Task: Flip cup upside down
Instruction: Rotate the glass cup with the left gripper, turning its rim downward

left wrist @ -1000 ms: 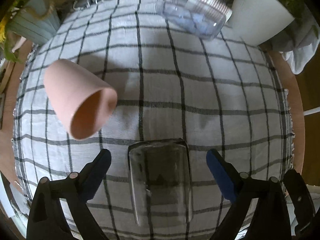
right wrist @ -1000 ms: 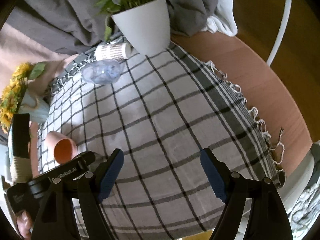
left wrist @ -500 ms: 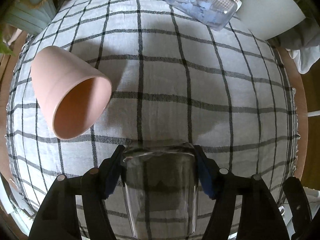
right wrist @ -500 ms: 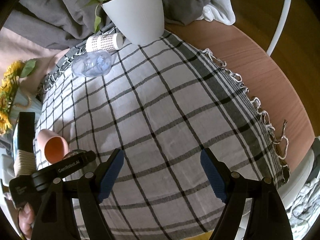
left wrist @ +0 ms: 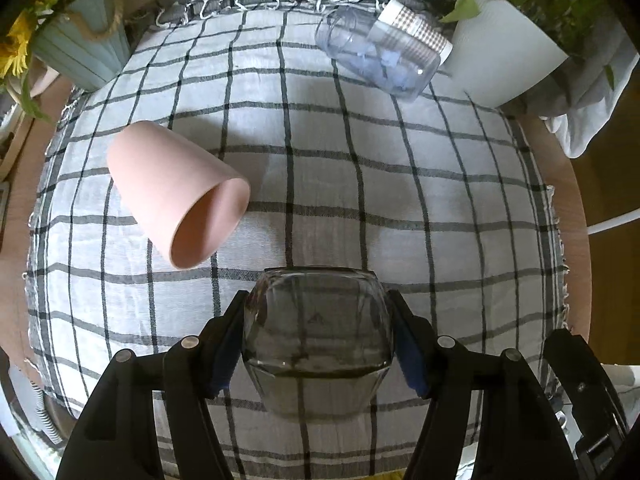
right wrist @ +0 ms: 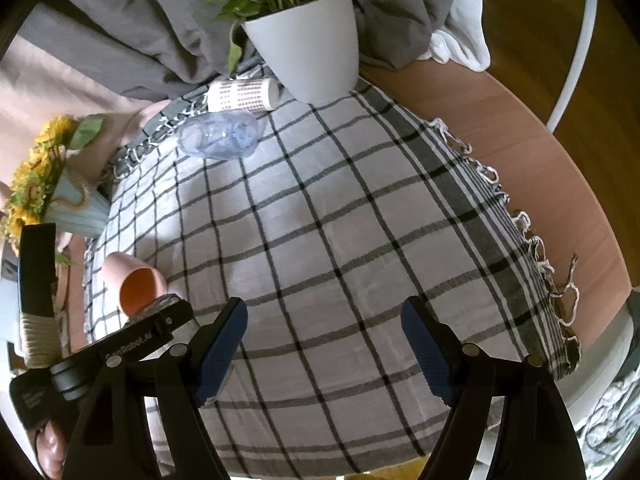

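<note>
Since 1 s ago left gripper [left wrist: 318, 344] has clamped the clear glass cup [left wrist: 316, 336], lifted it off the checked cloth [left wrist: 400, 200] w/ base tilting fwd. Right gripper [right wrist: 324, 344] idles, jaws apart. Keep squeeze firm, rotate slowly; glass is slick.

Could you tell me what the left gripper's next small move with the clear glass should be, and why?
Probably lift slightly, then start rotating the wrist. The left gripper is shut on the clear glass, both blue pads against its sides, so the grasp looks set. The pink cup lies close by on the checked cloth, so turning in place seems safest.
</note>
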`<action>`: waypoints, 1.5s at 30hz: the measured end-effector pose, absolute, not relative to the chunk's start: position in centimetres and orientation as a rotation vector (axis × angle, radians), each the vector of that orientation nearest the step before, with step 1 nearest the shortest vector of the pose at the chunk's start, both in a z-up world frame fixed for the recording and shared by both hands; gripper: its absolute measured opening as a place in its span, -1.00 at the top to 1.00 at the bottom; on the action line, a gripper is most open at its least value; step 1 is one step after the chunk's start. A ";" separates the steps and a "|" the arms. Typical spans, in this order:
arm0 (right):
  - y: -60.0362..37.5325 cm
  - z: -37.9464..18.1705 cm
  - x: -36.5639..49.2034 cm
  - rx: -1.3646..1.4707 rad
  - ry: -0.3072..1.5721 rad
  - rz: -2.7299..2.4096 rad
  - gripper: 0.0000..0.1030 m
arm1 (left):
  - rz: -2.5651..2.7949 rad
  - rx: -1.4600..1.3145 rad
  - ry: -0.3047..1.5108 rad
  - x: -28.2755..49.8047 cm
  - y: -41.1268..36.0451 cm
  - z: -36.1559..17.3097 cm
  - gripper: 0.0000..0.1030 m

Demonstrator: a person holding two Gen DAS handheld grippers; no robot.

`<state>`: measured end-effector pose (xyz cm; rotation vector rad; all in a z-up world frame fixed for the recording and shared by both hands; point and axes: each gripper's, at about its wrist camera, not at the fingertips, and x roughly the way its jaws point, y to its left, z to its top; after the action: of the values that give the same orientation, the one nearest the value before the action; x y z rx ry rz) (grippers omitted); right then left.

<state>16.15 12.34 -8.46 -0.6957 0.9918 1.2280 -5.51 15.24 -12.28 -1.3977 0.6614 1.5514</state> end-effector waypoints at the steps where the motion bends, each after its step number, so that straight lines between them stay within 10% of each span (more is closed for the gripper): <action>1: 12.3 -8.4 16.0 -0.695 0.990 1.233 -0.53 | 1.551 -1.396 0.659 -5.4 15.1 -12.1 -0.27; 45: 12.0 -8.0 16.1 -0.741 0.862 1.268 -0.53 | 1.647 -1.250 0.609 -4.9 14.9 -12.0 -0.27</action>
<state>16.06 12.04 -7.99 -0.7410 0.8617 1.2675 -4.87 14.91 -11.99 -1.2504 0.6095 1.6475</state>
